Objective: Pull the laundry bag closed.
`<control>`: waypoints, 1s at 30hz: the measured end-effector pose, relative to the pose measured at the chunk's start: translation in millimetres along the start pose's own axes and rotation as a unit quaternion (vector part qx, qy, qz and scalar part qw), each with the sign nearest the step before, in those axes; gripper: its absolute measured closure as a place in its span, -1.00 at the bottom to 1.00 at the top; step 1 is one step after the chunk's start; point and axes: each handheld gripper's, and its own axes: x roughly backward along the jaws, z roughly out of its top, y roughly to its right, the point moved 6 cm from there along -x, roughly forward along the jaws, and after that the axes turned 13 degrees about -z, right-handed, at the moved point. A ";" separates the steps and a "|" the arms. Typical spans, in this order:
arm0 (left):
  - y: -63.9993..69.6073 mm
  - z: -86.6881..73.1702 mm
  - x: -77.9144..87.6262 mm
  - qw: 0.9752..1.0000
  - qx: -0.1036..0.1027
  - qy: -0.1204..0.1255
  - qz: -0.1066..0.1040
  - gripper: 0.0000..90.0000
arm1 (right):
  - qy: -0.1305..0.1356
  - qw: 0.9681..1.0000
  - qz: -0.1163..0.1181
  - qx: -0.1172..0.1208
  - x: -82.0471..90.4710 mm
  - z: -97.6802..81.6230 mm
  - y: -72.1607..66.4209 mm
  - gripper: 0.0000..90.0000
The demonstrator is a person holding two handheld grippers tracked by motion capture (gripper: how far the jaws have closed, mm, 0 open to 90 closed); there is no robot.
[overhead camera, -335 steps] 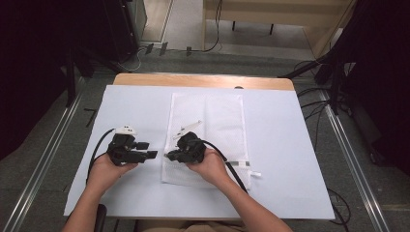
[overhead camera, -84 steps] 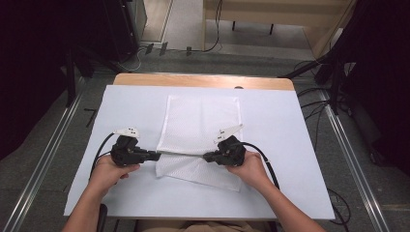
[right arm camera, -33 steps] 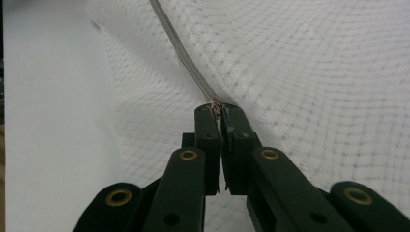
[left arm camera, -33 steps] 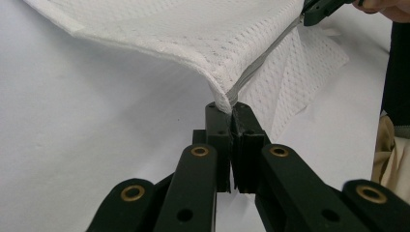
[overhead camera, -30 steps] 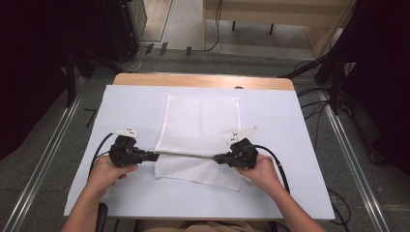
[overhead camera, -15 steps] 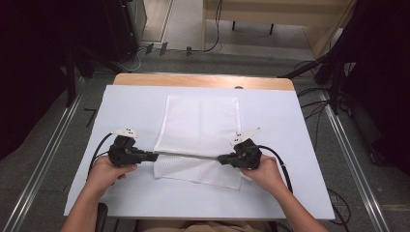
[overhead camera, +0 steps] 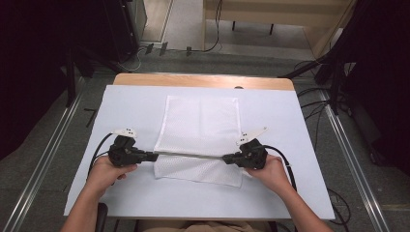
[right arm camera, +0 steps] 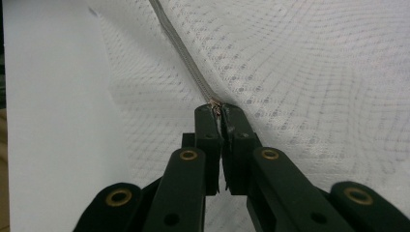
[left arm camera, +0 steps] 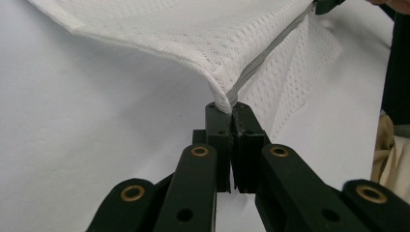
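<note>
A white mesh bag (overhead camera: pixel 200 121) lies flat on the white table cover (overhead camera: pixel 290 125), its near part lifted along a grey zipper (overhead camera: pixel 191 155) stretched taut between both grippers. My left gripper (overhead camera: pixel 153 155) is shut on the bag's left end, where the left gripper view shows the jaws (left arm camera: pixel 231 108) pinching the mesh corner (left arm camera: pixel 193 38) and the zipper (left arm camera: pixel 270 53). My right gripper (overhead camera: pixel 226 157) is shut at the zipper's right end. In the right gripper view the jaws (right arm camera: pixel 217 108) clamp the small metal zipper pull, with the zipper (right arm camera: pixel 183 53) running away over the mesh (right arm camera: pixel 314 72).
A bare wooden strip of table (overhead camera: pixel 203 79) shows behind the cover. Metal rails (overhead camera: pixel 43 164) run along both sides on the floor, and cables (overhead camera: pixel 314 96) lie at the right. A cable trails from each gripper toward the person's forearms.
My right gripper has travelled rightward along the zipper, from beside the left gripper to the bag's right edge, creeping a little further in the last second. The left gripper has kept still.
</note>
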 end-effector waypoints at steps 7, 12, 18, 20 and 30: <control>-0.2 -0.4 -0.4 1.000 -0.001 -0.002 -0.002 0.97 | -0.009 1.000 -0.007 -0.002 6.8 -6.5 5.7 0.96; 0.1 -0.6 -0.9 1.000 0.000 -0.005 -0.004 0.97 | -0.009 1.000 -0.011 -0.006 11.4 -11.8 10.2 0.96; 0.0 -1.0 -1.8 1.000 -0.001 -0.008 -0.002 0.97 | -0.012 1.000 -0.010 -0.004 11.2 -13.1 9.9 0.96; 0.3 -0.9 -2.0 1.000 -0.001 -0.007 -0.001 0.97 | -0.013 1.000 -0.010 -0.004 11.5 -13.5 9.5 0.96; 0.5 -2.0 -3.1 1.000 -0.001 -0.013 -0.003 0.97 | -0.015 1.000 -0.010 -0.001 12.3 -14.2 9.7 0.96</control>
